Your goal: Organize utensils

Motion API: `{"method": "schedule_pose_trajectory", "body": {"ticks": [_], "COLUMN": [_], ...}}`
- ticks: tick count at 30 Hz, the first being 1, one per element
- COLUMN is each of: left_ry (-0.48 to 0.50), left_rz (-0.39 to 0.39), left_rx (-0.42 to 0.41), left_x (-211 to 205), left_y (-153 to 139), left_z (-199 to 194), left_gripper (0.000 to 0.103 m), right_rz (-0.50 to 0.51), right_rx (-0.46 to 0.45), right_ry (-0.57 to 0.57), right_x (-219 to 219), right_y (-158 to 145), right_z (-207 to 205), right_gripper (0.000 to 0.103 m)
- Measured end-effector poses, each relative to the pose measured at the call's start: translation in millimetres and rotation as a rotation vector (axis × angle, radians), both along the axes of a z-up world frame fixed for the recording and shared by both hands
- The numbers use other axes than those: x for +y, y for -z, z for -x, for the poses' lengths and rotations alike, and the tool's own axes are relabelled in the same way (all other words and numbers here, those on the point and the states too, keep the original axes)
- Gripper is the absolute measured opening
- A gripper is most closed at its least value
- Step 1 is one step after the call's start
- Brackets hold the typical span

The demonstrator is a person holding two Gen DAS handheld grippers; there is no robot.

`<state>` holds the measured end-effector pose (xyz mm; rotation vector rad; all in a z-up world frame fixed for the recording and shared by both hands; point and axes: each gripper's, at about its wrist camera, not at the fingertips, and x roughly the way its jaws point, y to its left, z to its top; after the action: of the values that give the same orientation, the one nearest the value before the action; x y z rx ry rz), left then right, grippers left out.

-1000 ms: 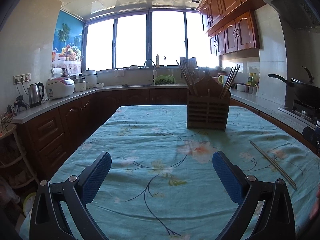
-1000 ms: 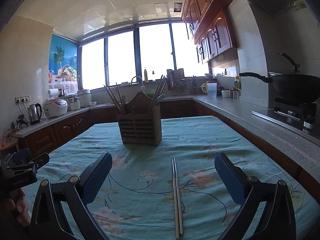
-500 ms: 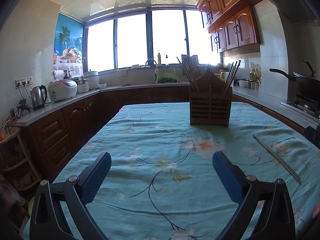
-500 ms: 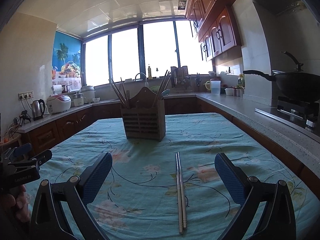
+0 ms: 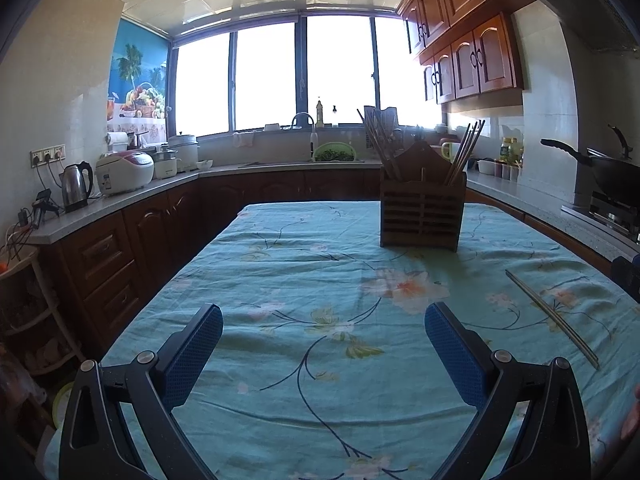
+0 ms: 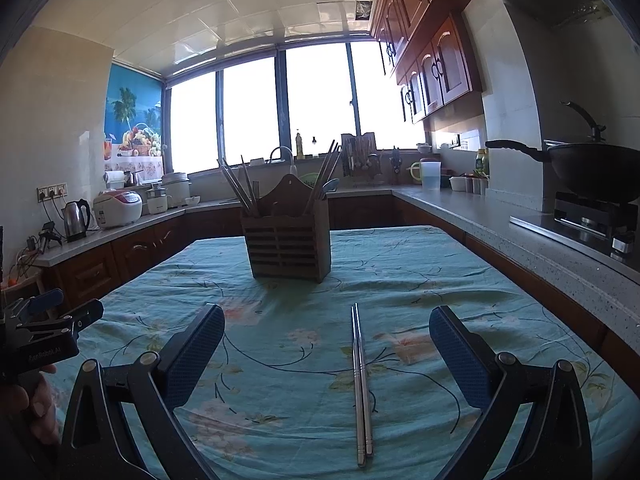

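Since a second ago both views have risen a little: the wooden holder (image 6: 287, 236) sits lower in the frame and more of the far bench shows, while the steel chopsticks (image 6: 361, 380) lie where they lay.

At the left, the left tool (image 5: 323, 354) hangs over bare flowered tablecloth (image 5: 304, 264), its blue pads spread wide with nothing between them. Right of it and farther off stands the holder, already stocked with upright chopsticks in its left and right compartments.

Further right, the loose pair rests flat on the cloth, side by side and touching, pointing away from us, near and slightly right of the holder. The right tool (image 6: 326, 352) is gaping too, empty, the pair lying between its pads but below them.

We judge the pair light, rigid and slick, prone to roll or scissor apart. We would grip both sticks together across their width near the middle, pressing into the soft cloth to get under them.
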<state>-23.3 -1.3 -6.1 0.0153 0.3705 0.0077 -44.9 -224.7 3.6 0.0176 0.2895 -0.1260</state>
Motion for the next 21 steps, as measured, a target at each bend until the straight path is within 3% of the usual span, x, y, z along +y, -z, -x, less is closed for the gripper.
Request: {"method": "schedule_pose_trajectory", "body": {"ticks": [21], "left_ry": [-0.006], "left_rz": [-0.001], "left_rx": [0.0], "left_x": [-3.8], "left_y": [-0.3], "left_z": [0.7], "left_gripper": [0.102], "right_rz": [-0.002], "right_rx": [0.0], "right_ry": [-0.003], "right_x": [1.0], "right_y": [-0.5], "right_z": [-0.1], "right_gripper": [0.103]}}
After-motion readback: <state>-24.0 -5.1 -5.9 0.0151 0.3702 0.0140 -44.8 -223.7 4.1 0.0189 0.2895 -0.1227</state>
